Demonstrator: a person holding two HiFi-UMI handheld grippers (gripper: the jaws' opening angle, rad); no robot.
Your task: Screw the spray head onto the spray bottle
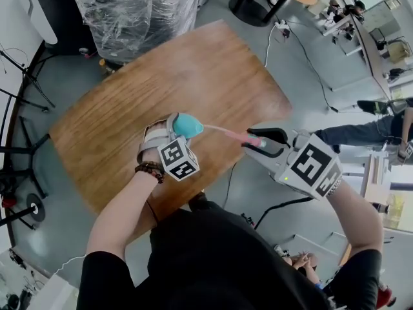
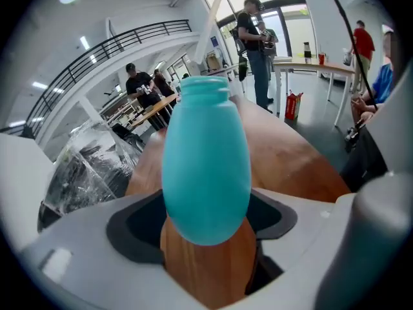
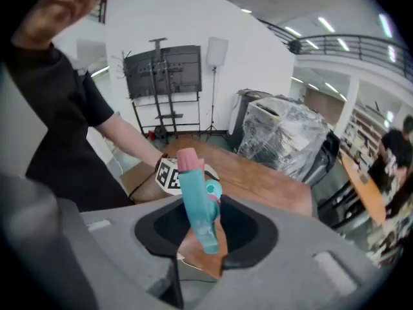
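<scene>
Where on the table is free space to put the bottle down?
Nearly the whole table is bare, from the wrapped crate end to the middle. Only the near edge is crowded: the left gripper holds the spray bottle there.

The left forearm angles toward 1 o'clock. Its left gripper points toward 3 o'clock, jaws wide and gripping a teal egg-shaped plastic bottle. The right gripper, at 3 o'clock from it, aims toward 10 o'clock, jaws clamped on a teal-and-pink plastic spray head.
</scene>
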